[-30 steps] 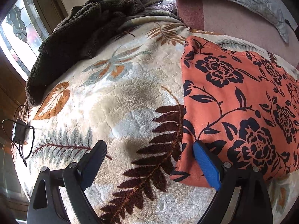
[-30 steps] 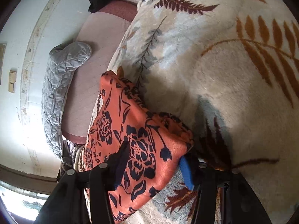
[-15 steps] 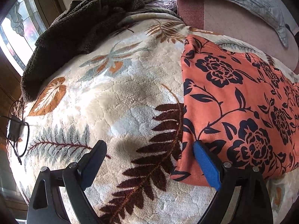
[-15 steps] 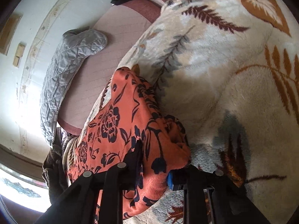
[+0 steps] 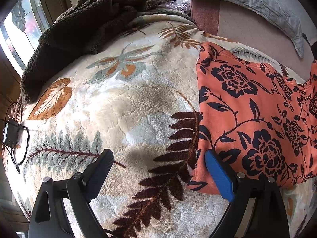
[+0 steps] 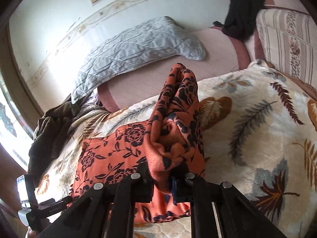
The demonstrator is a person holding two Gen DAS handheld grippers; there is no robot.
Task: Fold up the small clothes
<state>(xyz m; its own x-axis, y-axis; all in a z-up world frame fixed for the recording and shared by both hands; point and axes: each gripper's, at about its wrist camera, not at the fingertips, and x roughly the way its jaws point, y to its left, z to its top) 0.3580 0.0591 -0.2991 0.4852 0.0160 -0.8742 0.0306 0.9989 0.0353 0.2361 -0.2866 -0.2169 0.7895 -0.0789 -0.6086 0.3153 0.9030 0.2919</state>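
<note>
An orange garment with dark flower print (image 5: pixel 251 109) lies flat on a cream leaf-patterned blanket (image 5: pixel 122 107). My left gripper (image 5: pixel 158 168) is open and low over the blanket; its blue right finger touches the garment's near left corner. My right gripper (image 6: pixel 161 178) is shut on a bunched edge of the garment (image 6: pixel 176 123) and holds it lifted above the flat part (image 6: pixel 111 154). My left gripper also shows at the lower left of the right wrist view (image 6: pixel 39 208).
A dark brown fleece (image 5: pixel 85 21) is heaped at the blanket's far left. A grey quilted pillow (image 6: pixel 136 47) and a pink sheet (image 6: pixel 158 73) lie beyond. A black charger with cable (image 5: pixel 11 132) sits at the left edge. A striped cushion (image 6: pixel 287 39) stands at the right.
My right gripper has closed on the garment's edge and lifted it, turning upward toward the wall. My left gripper has stayed nearly still by the near left corner.
</note>
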